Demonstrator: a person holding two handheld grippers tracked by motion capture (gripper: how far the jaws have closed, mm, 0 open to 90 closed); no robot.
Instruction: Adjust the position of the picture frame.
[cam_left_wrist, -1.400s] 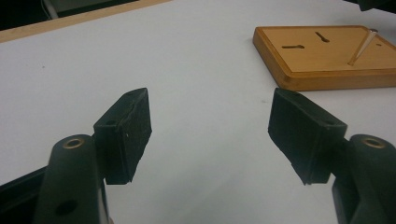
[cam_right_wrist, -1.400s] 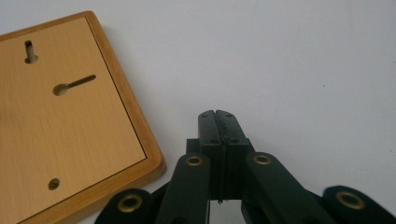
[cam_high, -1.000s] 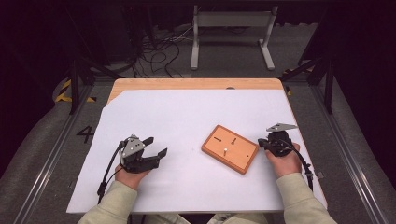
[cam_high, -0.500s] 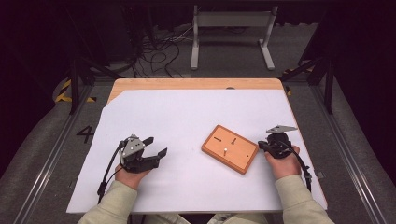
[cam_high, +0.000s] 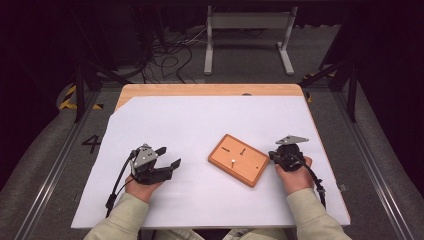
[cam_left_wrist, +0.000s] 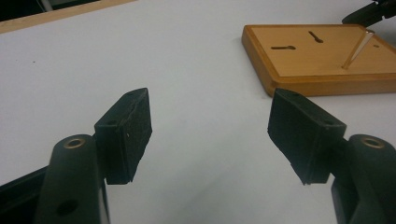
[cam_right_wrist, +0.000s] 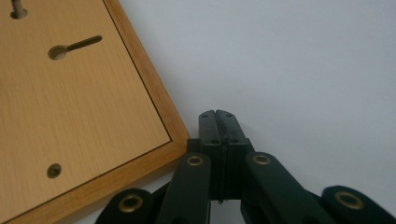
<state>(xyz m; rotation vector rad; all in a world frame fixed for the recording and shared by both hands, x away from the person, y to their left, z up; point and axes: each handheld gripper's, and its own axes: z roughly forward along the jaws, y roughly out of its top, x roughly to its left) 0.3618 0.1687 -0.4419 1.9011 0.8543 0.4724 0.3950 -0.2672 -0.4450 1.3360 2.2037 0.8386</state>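
The left gripper (cam_high: 168, 157) rests on the white sheet (cam_high: 200, 120), its fingers (cam_left_wrist: 126, 133) spread wide with nothing between them. A wooden board (cam_high: 239, 159) with keyhole slots and one upright peg (cam_high: 233, 161) lies ahead of those fingers, to their right. The right gripper (cam_right_wrist: 217, 122) has its fingers pressed together, empty, tips just beside the board's corner.

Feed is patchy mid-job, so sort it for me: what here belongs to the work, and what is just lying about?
In the job:
board
peg standing in it
left claw, open
right claw, shut

Lying about:
metal stand
floor cables
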